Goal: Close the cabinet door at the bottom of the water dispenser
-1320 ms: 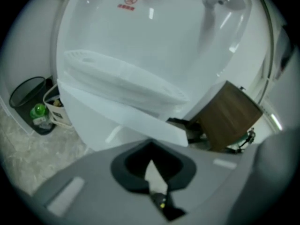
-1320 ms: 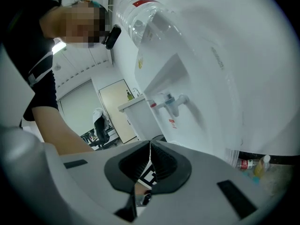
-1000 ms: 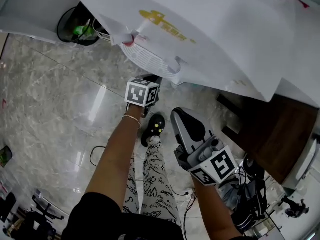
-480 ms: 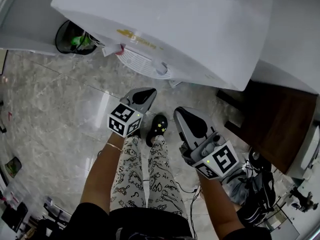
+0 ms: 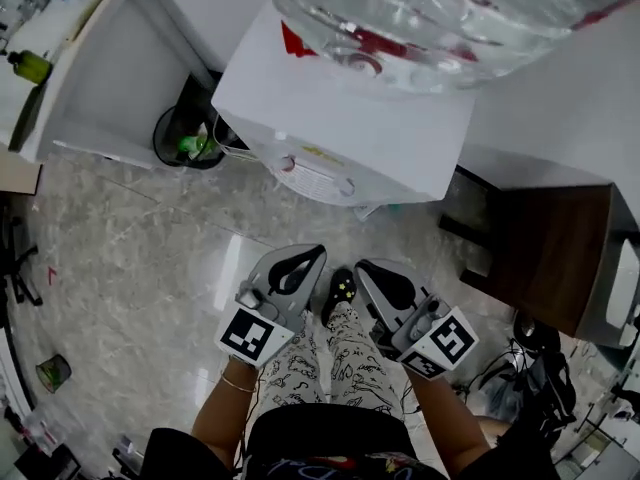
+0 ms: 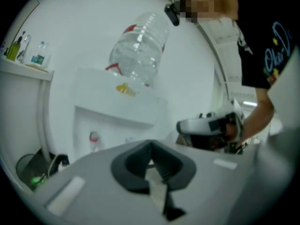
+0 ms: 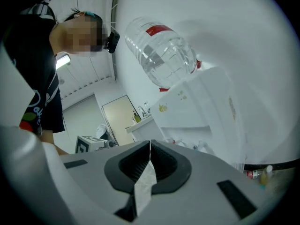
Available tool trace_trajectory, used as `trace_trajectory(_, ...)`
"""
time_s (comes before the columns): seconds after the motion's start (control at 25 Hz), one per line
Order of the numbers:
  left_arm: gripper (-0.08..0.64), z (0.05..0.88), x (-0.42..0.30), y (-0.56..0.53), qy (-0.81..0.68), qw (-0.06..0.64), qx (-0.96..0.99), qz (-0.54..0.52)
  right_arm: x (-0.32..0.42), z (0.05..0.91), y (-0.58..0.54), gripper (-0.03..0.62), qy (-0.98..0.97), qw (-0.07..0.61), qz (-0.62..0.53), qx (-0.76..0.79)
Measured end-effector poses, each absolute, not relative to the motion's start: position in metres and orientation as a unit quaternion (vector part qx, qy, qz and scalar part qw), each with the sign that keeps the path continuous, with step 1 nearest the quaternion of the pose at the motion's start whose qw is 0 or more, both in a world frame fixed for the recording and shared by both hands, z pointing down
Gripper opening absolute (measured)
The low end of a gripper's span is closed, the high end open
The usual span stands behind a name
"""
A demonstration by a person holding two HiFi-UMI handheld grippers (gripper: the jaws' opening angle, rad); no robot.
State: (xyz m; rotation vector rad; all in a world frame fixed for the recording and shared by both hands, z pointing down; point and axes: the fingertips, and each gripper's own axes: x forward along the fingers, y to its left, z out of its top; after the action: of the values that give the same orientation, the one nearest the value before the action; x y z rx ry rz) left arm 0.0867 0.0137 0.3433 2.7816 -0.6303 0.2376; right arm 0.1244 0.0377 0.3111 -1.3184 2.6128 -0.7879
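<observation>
The white water dispenser (image 5: pixel 345 118) stands ahead of me with a clear bottle (image 5: pixel 430 8) upside down on top. Its bottom cabinet door is hidden under the body from above and behind the gripper bodies in both gripper views. My left gripper (image 5: pixel 303 258) and right gripper (image 5: pixel 367 270) are held close to my legs, side by side, well back from the dispenser. Both have their jaws pressed together on nothing. The left gripper view shows the dispenser (image 6: pixel 117 109), its red tap (image 6: pixel 94 137) and the right gripper (image 6: pixel 211 125). The right gripper view shows the dispenser (image 7: pixel 201 102) and bottle (image 7: pixel 161 50).
A black waste bin (image 5: pixel 188 136) stands left of the dispenser, next to a white counter (image 5: pixel 95 78) with small bottles on it. A dark wooden cabinet (image 5: pixel 545 253) stands at the right. The marble floor (image 5: pixel 120 268) spreads to the left, with cables and gear at the lower right.
The view has pulled back and up from the dispenser. My left gripper has come away from its front and back beside my legs. The right gripper stays near my body.
</observation>
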Motion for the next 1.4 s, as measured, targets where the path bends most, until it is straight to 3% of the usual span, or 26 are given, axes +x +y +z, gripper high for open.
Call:
trace_trajectory(0.32, -0.003, 0.19, 0.07, 0.058, -0.196, 0.115, 0.971, 0.067, 0.108, 0.18, 0.058, 0.017, 0.876, 0.091, -0.217, -0.42)
trace_trajectory(0.48, -0.003, 0.141, 0.056, 0.058, -0.226, 0.109, 0.967, 0.05, 0.097, 0.147, 0.064, 0.017, 0.89, 0.054, -0.183, -0.415)
trace_trajectory(0.64, -0.003, 0.109, 0.056, 0.053, -0.235, 0.086, 0.967, 0.044, 0.091, 0.102, 0.069, 0.015, 0.907, 0.089, -0.137, -0.389)
trace_trajectory(0.84, -0.003, 0.091, 0.068, 0.068, -0.235, 0.058, 0.969, 0.05, 0.097, 0.083, 0.09, 0.015, 0.917, 0.07, -0.115, -0.375)
trace_trajectory(1.4, -0.003, 0.098, 0.076, 0.102, -0.229, 0.097, 0.968, 0.045, 0.132, 0.09, 0.124, 0.015, 0.896, 0.08, -0.153, -0.409)
